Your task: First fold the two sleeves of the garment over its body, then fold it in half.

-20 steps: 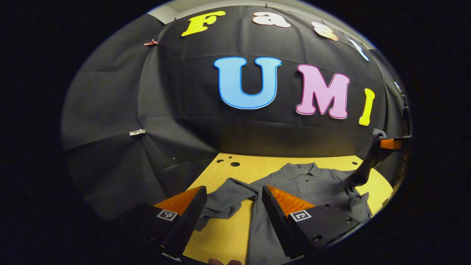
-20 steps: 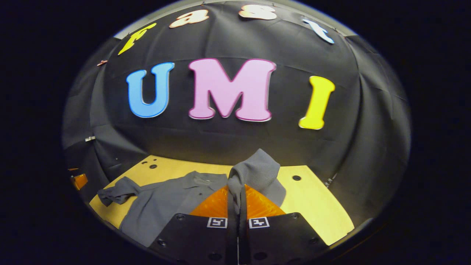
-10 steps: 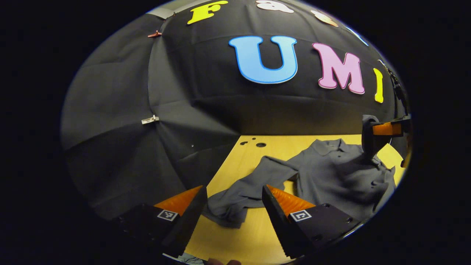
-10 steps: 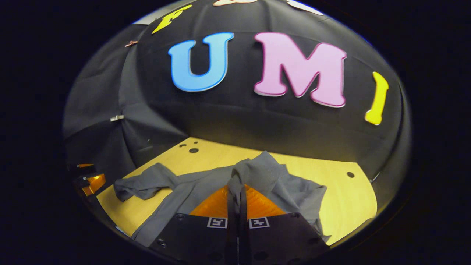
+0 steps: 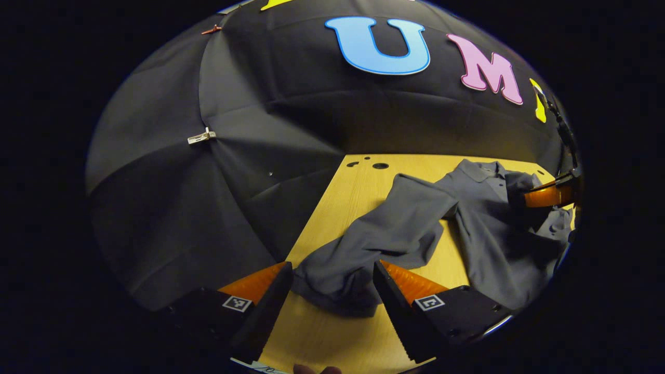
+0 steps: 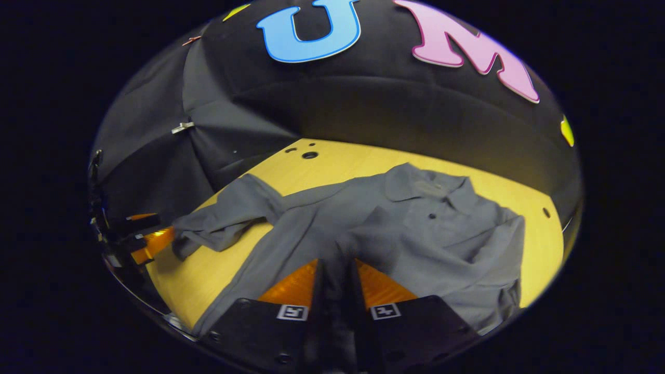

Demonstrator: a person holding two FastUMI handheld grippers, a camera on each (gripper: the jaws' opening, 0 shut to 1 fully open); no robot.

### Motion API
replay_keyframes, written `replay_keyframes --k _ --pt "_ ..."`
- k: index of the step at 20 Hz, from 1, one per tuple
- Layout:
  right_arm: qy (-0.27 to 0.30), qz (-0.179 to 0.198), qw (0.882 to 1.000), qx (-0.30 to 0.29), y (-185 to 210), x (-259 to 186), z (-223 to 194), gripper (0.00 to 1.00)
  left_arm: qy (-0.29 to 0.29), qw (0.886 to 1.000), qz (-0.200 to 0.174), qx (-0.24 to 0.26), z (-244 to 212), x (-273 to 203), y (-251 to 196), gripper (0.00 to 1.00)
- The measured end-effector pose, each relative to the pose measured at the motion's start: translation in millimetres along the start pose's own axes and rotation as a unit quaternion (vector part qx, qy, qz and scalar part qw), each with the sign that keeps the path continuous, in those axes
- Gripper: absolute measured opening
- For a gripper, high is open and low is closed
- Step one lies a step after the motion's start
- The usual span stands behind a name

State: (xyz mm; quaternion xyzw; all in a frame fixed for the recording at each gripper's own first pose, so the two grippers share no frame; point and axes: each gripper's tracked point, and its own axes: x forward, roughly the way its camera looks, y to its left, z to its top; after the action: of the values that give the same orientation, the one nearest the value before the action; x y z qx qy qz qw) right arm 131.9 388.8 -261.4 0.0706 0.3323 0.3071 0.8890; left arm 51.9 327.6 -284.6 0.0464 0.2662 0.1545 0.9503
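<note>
A grey polo shirt (image 6: 415, 228) lies collar-away on the yellow table (image 6: 337, 161). Its right sleeve is laid over the body. My right gripper (image 6: 336, 265) rests low on that folded sleeve, its fingers parted a little with a ridge of fabric in the gap. It shows again at the edge of the left gripper view as the right gripper (image 5: 550, 195), on the shirt (image 5: 493, 234). The left sleeve (image 5: 384, 234) stretches out sideways, rumpled. My left gripper (image 5: 331, 267) is open, with the sleeve's cuff (image 5: 337, 288) lying between its fingers. In the right gripper view, the left gripper (image 6: 140, 241) sits by that cuff (image 6: 208, 234).
Black cloth walls the table at the back and left, held by a metal clip (image 5: 201, 137). Small holes (image 5: 380, 165) pierce the board's far corner. Bare wood (image 5: 322, 343) shows in front of the cuff and to the right of the shirt (image 6: 540, 234).
The right gripper carried the raised right sleeve down onto the shirt's body and its fingers parted slightly. The left gripper came down and forward, so the left cuff now sits between its fingers.
</note>
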Motion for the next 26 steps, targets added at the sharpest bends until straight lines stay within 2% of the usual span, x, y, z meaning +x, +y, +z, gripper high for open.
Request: replay_keyframes --k 1,2,3,5,12,14,15,16,18,19,22,24,26 --pt "-0.002 0.027 1.000 0.013 14 -7 4 0.44 0.003 1.000 0.000 0.000 -2 3 1 0.98" --pt "-0.009 0.048 0.999 0.023 24 -12 7 0.40 0.007 1.000 -0.003 0.001 -4 7 0 0.98" --pt "-0.019 0.057 0.998 0.027 27 -18 14 0.61 0.010 1.000 -0.005 0.003 -5 10 0 0.98" --pt "-0.036 0.055 0.997 0.032 21 -37 22 0.76 0.018 1.000 -0.012 0.008 -8 16 -1 0.99" --pt "-0.061 0.006 0.997 0.044 -26 -110 14 0.76 0.089 0.996 -0.013 0.019 -43 39 0 0.98" --pt "-0.063 -0.005 0.996 0.061 -34 -129 5 0.76 0.084 0.996 -0.037 0.020 -42 45 -10 0.86" --pt "-0.064 -0.012 0.995 0.070 -37 -138 0 0.76 0.096 0.993 -0.067 0.019 -47 45 -23 0.80" --pt "-0.064 -0.017 0.995 0.078 -40 -146 -6 0.76 0.081 0.994 -0.076 0.024 -41 48 -28 0.59" --pt "-0.065 -0.031 0.994 0.083 -50 -161 -17 0.76 0.094 0.993 -0.068 0.030 -42 53 -29 0.17" --pt "-0.064 -0.039 0.994 0.085 -55 -170 -22 0.76 0.098 0.993 -0.064 0.026 -40 53 -28 0.09" --pt "-0.070 -0.061 0.991 0.094 -74 -188 -28 0.76 0.102 0.994 -0.048 0.010 -31 51 -26 0.06" --pt "-0.077 -0.079 0.989 0.100 -89 -203 -33 0.76 0.086 0.996 -0.031 0.016 -16 43 -19 0.05" --pt "-0.084 -0.093 0.986 0.109 -102 -214 -36 0.76 0.063 0.997 -0.030 0.031 3 31 -25 0.06"
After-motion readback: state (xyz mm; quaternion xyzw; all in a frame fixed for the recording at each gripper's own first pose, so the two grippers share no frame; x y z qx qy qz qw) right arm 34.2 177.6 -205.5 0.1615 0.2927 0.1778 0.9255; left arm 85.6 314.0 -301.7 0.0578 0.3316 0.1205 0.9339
